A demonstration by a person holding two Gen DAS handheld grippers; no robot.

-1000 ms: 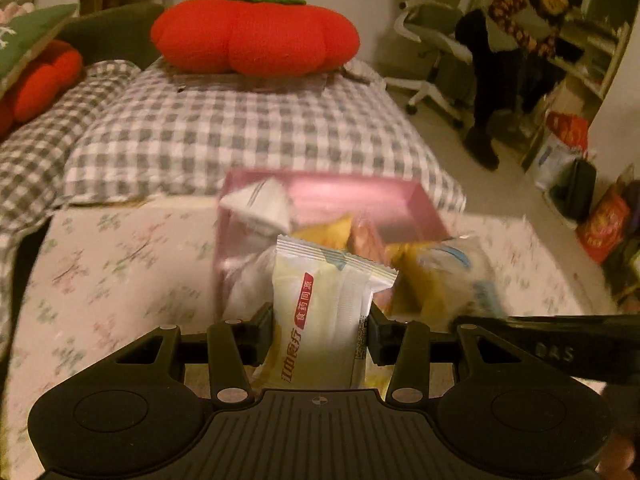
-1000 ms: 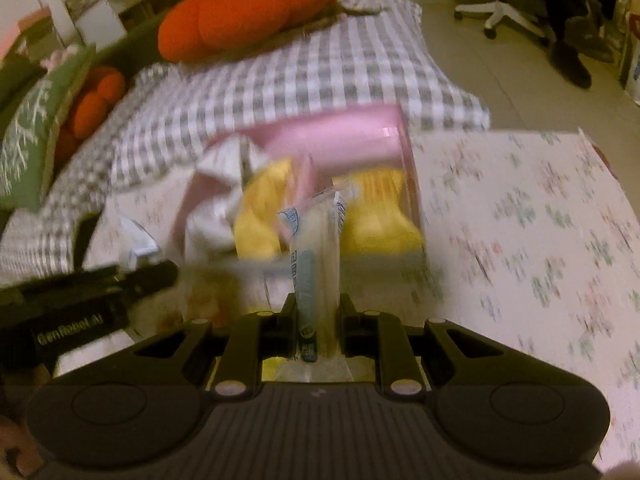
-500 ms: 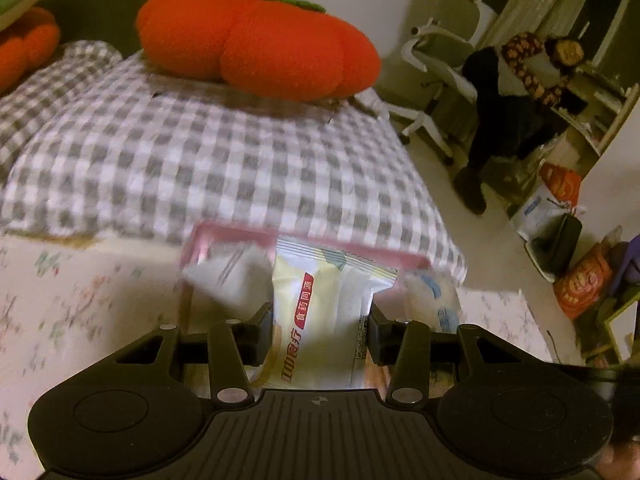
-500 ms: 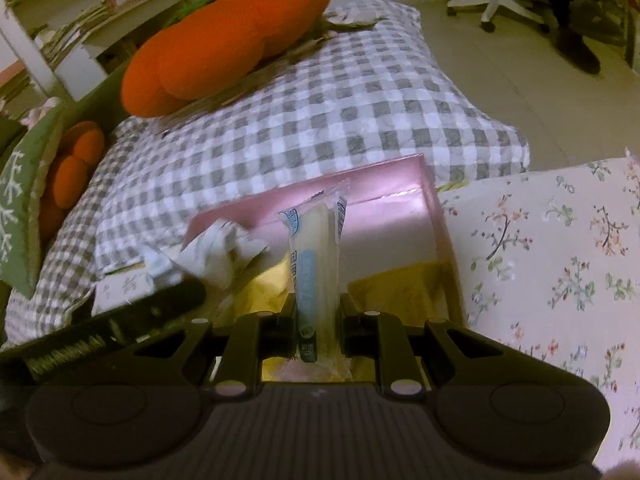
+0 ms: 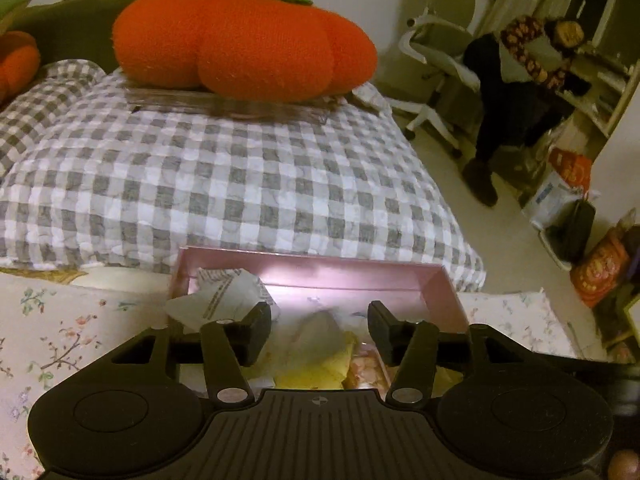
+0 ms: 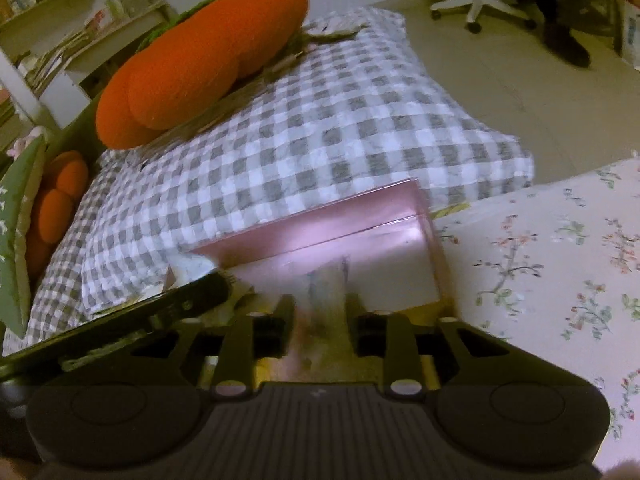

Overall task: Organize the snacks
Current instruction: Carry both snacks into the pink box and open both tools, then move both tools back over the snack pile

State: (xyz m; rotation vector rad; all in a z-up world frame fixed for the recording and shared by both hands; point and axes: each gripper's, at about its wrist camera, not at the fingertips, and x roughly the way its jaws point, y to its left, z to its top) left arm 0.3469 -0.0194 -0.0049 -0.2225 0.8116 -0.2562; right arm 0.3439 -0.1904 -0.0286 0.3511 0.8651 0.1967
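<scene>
A pink box [image 5: 352, 276] stands on the floral table at its far edge and holds several wrapped snacks. My left gripper [image 5: 319, 322] is open above the box, and the pale yellow packet [image 5: 320, 344] lies loose in the box below it, beside a white crumpled wrapper [image 5: 224, 294]. In the right wrist view the pink box [image 6: 320, 236] is just ahead. My right gripper [image 6: 319, 312] has opened, and the slim blue-and-white packet [image 6: 322, 292] sits blurred between the parted fingers, dropping into the box. The left gripper's side [image 6: 160, 312] crosses the left of that view.
A grey checked cushion [image 5: 224, 184] with an orange pumpkin pillow [image 5: 240, 40] lies right behind the box. The floral tablecloth [image 6: 560, 248] spreads to the right and also to the left [image 5: 60, 320]. A white office chair [image 5: 436, 64] and a seated person [image 5: 520, 92] are far right.
Both grippers moved forward over the pink box and opened. The left one let go of the pale yellow packet, the right one released the slim packet.
</scene>
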